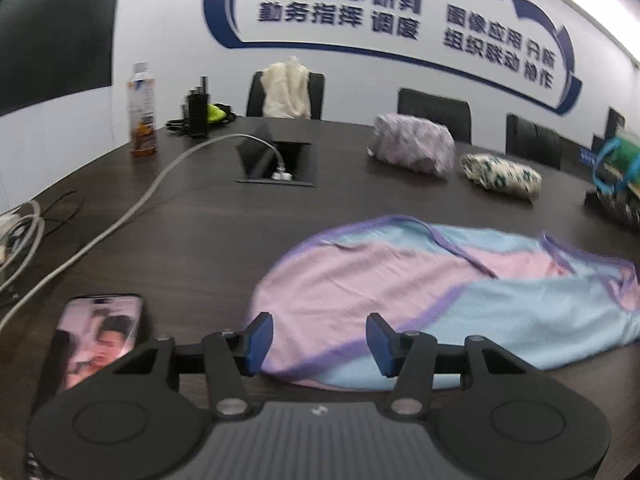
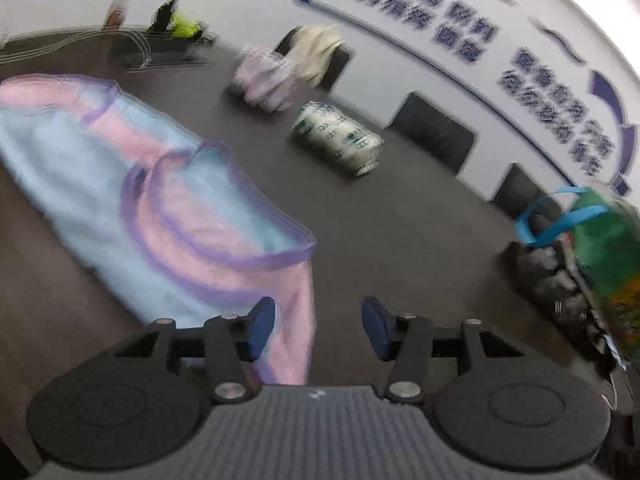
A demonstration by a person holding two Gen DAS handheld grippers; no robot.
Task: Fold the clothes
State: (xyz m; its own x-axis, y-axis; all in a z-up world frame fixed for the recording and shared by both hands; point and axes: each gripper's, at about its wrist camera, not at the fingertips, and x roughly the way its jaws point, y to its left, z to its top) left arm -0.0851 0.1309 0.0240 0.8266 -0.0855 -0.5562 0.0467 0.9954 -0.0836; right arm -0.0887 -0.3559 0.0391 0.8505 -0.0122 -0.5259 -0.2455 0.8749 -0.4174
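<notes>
The pink and blue garment [image 1: 460, 292] lies spread out on the dark counter [image 1: 200, 232], purple trim running round its edges; it is not flat, with a flap turned over near the middle, so it looks to me as though the folding is only partly begun. The left gripper [image 1: 320, 344] hangs low over the near pink corner of the cloth; its blue fingers [image 1: 258, 344] stand apart with nothing between them, and from this angle I cannot say whether they touch the fabric. The right gripper [image 2: 318, 330] is at the other end, where a pink strip of the garment [image 2: 160, 200] trails toward it; its fingers [image 2: 260, 330] are spread too and empty, the left one over the strip, the right one over bare counter; this view is smeared, so fine detail is lost.

Each gripper stands at an opposite end, which suits taking two corners at once and carrying them over together. Two rolled bundles, a lilac one [image 1: 414, 144] and a green-printed one [image 1: 500, 176], sit well apart farther back, likely kept clear of the working space. A phone [image 1: 96, 340] with a lit screen lies just beside the left gripper; a grey cable [image 1: 132, 212] runs to a floor-box style socket hatch [image 1: 280, 160]; a bottle [image 1: 141, 112] stands beyond.
</notes>
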